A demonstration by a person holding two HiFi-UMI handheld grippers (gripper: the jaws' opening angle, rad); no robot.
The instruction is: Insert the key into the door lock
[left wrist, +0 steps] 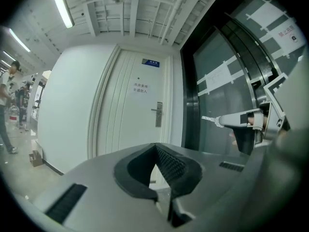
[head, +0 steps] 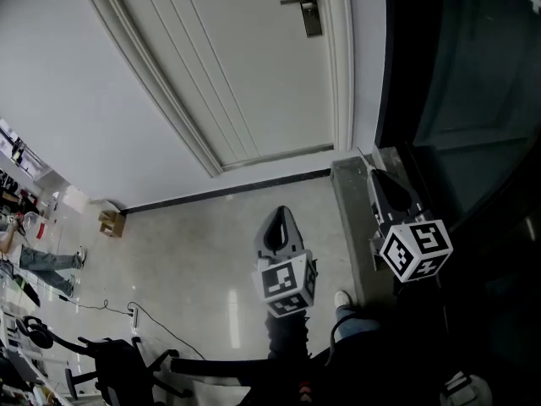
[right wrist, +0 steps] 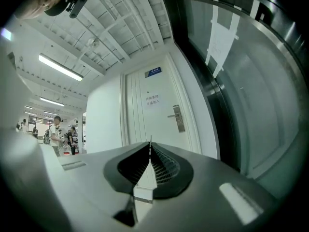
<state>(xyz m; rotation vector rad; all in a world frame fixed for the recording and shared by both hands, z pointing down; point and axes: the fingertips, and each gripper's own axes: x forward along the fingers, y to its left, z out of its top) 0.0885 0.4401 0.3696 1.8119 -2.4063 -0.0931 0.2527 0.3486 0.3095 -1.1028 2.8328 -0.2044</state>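
A white door (head: 254, 66) fills the top of the head view, with its metal lock plate and lever handle (head: 308, 5) high up on its right side. My right gripper (head: 373, 176) is held low, near the dark glass wall, and is shut on a thin key (head: 363, 156) that points toward the door. In the right gripper view the key's blade (right wrist: 150, 142) sticks out past the closed pads, well short of the lock (right wrist: 179, 118). My left gripper (head: 283, 214) hangs over the floor, shut and empty. The left gripper view shows the lock (left wrist: 158, 114) and the key (left wrist: 209, 118).
A dark glass wall (head: 473, 83) runs along the right, with a raised stone ledge (head: 345, 194) at its foot. A cardboard box (head: 111, 222) sits by the left wall. Black equipment (head: 114, 364) and a cable lie near the bottom. People (right wrist: 56, 134) stand far off at left.
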